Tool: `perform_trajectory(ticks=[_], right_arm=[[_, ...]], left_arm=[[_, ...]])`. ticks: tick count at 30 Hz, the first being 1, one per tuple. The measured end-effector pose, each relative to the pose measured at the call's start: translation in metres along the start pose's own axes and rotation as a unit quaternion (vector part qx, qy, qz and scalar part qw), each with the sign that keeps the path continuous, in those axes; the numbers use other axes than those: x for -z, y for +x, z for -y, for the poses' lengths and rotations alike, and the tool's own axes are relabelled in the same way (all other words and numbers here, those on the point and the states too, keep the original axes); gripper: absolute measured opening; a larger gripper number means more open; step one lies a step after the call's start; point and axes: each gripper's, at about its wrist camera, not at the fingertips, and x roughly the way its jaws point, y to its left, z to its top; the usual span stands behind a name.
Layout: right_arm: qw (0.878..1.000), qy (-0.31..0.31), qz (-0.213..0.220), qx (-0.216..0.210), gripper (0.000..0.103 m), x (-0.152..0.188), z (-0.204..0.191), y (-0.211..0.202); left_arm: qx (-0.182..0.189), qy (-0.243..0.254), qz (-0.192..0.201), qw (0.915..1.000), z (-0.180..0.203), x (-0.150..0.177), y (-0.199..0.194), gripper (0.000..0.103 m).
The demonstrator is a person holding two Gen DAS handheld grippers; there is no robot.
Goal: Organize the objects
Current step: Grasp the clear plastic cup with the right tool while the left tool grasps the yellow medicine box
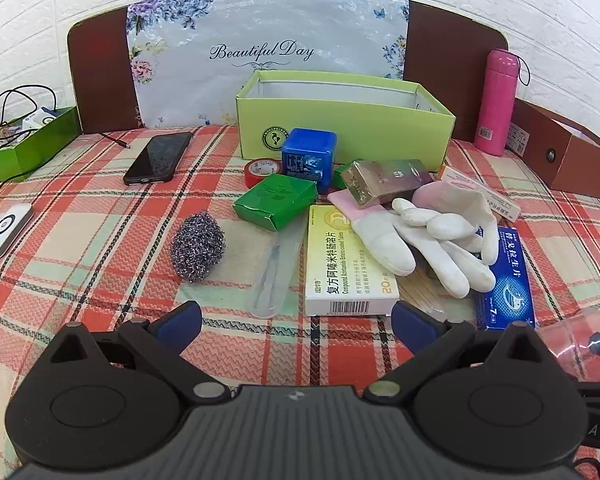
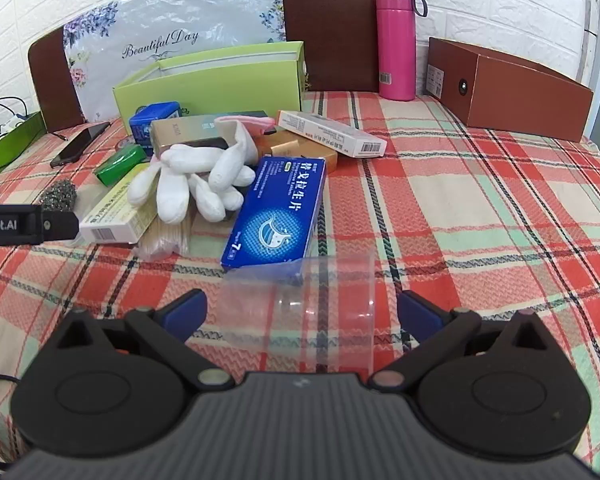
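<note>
The clutter of small objects sits heaped in the middle of the plaid cloth (image 1: 100,216), just in front of a lime-green open box (image 1: 340,120) whose pale inside shows nothing from either view. At the far left a darker green tray (image 1: 24,144) holds cables and small packets; at the right a brown cardboard box (image 2: 512,92) lies open, its contents hidden.

Both grippers hover above the cloth with their blue-tipped fingers spread wide and pinching nothing. The left gripper (image 1: 296,316) is poised just short of a yellow-and-white medicine carton (image 1: 346,264). The right gripper (image 2: 302,308) has a clear plastic cup (image 2: 312,304) lying on its side between its fingers; the pads stand apart from it.

In the pile: soft white gloves (image 1: 432,236) draped over a glossy gold carton (image 1: 384,180), a wiry metal scouring ball (image 1: 198,242), a flat green packet (image 1: 276,200), a blue cube-shaped tin (image 1: 308,158), a red tape roll (image 1: 260,170) and a blue medicine box (image 2: 278,212). A smooth pink flask (image 2: 396,44) stands upright at the back.
</note>
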Motion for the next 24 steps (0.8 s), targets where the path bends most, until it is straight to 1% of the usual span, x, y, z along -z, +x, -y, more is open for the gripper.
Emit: perform_trajectory(ticks=[13,24], right_arm=[[1.0,0.0,-0.004,0.0,0.103,0.0,0.0,0.002],[1.0,0.006,-0.014,-0.001,0.103,0.001,0.002,0.007]], left_arm=[[0.015,0.012,-0.001,0.9998,0.008,-0.004,0.006,0.103],[0.023,0.023,-0.008,0.9994,0.019,-0.011,0.026,0.103]])
